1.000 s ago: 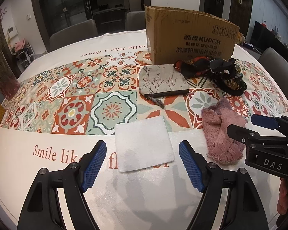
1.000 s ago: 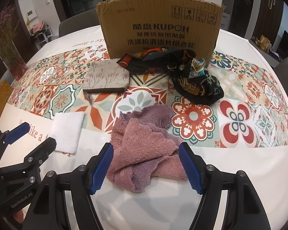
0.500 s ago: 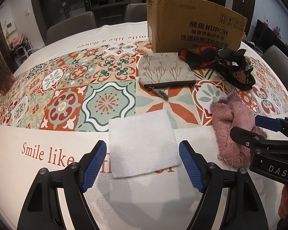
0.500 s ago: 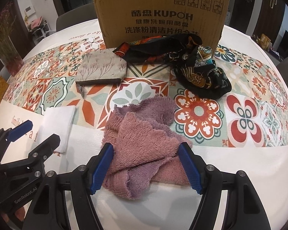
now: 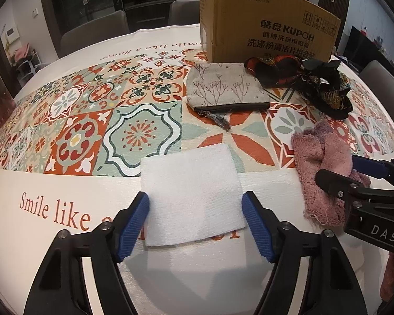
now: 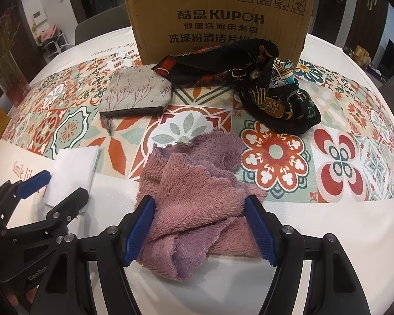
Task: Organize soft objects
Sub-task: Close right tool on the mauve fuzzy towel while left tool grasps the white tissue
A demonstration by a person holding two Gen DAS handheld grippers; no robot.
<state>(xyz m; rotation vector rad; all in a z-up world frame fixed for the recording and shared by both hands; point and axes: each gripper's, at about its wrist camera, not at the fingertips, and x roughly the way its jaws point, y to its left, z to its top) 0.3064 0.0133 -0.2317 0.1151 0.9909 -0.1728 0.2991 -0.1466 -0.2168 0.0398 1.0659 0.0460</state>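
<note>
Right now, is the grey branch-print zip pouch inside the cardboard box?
No, the grey branch-print zip pouch lies flat on the patterned tablecloth in front of the cardboard box.

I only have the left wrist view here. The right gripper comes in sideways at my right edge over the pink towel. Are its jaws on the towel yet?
Observer: The right gripper straddles the crumpled pink towel, one blue pad on each side, jaws wide and not clamped.
Operator: Does the towel stay one colour?
Observer: No, the right wrist view shows a purple underside, folded out at the back and the front edge.
Operator: And the dark scarf by the box?
Observer: The black patterned scarf has a small round bead, and its far end leans against the cardboard box.
</note>
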